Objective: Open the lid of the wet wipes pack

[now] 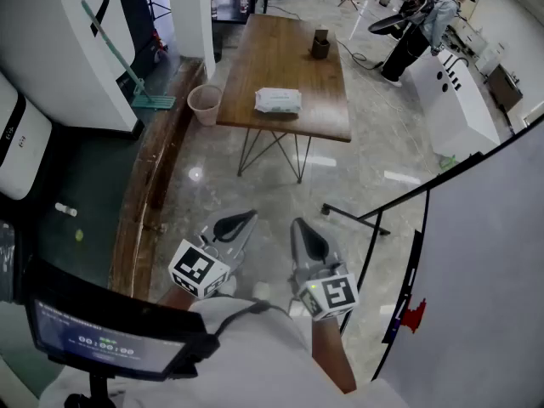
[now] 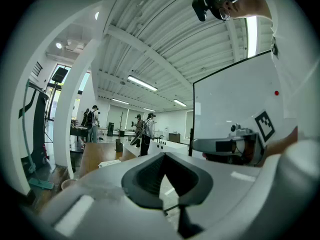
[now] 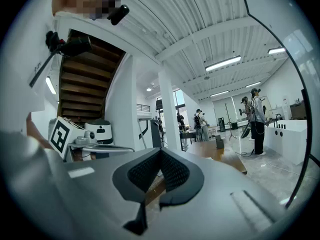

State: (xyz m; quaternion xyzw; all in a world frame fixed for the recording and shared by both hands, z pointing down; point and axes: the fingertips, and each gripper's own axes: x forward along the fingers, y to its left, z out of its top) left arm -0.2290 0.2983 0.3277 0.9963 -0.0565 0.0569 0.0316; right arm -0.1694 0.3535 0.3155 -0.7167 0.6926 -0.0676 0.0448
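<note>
The white wet wipes pack (image 1: 277,100) lies flat on the near half of a wooden table (image 1: 319,87), its lid down. In the left gripper view the pack (image 2: 110,163) is a small white shape on the distant table top. Both grippers hang low near the person's body, well short of the table and over the floor. My left gripper (image 1: 234,225) (image 2: 165,159) has its jaws together with nothing between them. My right gripper (image 1: 308,238) (image 3: 160,156) is shut and empty too. The two point side by side toward the table.
A dark cup (image 1: 320,44) stands at the table's far end. A pink bin (image 1: 204,104) sits by the table's left corner. A long wooden ledge (image 1: 157,160) runs along the left. A whiteboard on a black stand (image 1: 399,202) is at the right. People stand far behind.
</note>
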